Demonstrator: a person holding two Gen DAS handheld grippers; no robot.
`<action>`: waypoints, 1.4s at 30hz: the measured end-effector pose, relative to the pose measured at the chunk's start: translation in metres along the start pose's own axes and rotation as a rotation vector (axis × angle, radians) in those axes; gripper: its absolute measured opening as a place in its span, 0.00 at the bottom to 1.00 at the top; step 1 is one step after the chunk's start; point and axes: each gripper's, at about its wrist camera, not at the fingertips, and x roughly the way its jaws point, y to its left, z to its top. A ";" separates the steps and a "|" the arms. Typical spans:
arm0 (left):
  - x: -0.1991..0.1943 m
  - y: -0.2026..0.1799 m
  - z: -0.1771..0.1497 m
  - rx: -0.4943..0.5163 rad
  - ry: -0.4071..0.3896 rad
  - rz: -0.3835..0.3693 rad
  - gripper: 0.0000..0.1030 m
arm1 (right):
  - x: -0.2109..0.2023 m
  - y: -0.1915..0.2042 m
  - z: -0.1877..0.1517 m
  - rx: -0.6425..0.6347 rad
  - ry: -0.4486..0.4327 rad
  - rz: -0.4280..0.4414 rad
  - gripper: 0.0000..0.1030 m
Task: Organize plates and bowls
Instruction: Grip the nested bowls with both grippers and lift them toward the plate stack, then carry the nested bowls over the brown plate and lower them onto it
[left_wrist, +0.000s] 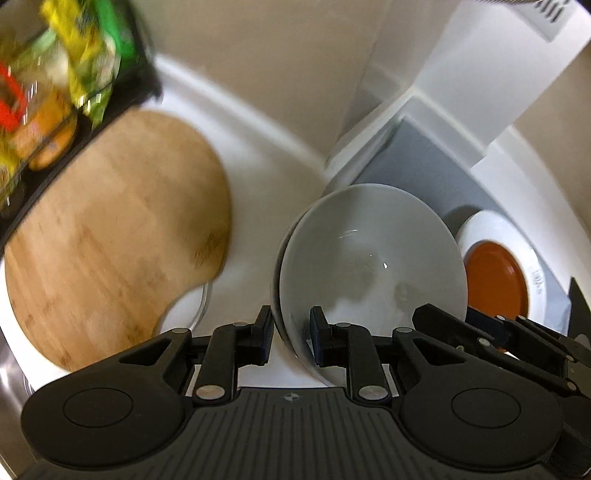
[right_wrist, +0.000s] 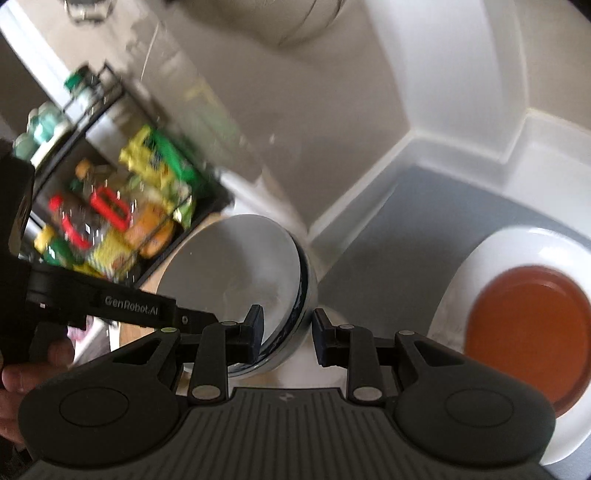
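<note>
My left claw (left_wrist: 291, 334) is clamped on the tilted grey bowl's (left_wrist: 369, 258) near rim. My right claw (right_wrist: 286, 328) gapes apart beside it. Orange plate (right_wrist: 524, 343) far right, wooden board (left_wrist: 114, 236) left.

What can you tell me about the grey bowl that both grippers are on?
The grey bowl is a glossy, ceramic-looking round bowl, empty, with a dark band on its outside under the rim, seen in the right wrist view. It is tipped up on edge, well off level. The left gripper straddles its rim, one finger inside and one outside; the right gripper straddles the rim from the other side. It sits in front of the wooden board, left of the white plate.
</note>
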 end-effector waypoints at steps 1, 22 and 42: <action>0.007 0.003 -0.002 -0.009 0.022 -0.001 0.22 | 0.005 0.000 -0.003 0.004 0.018 -0.003 0.30; 0.041 0.011 -0.017 0.010 0.071 -0.054 0.22 | 0.013 -0.015 -0.027 -0.012 0.057 -0.059 0.30; 0.021 0.040 -0.025 0.013 -0.069 -0.213 0.19 | 0.003 -0.039 -0.035 0.104 0.021 -0.005 0.33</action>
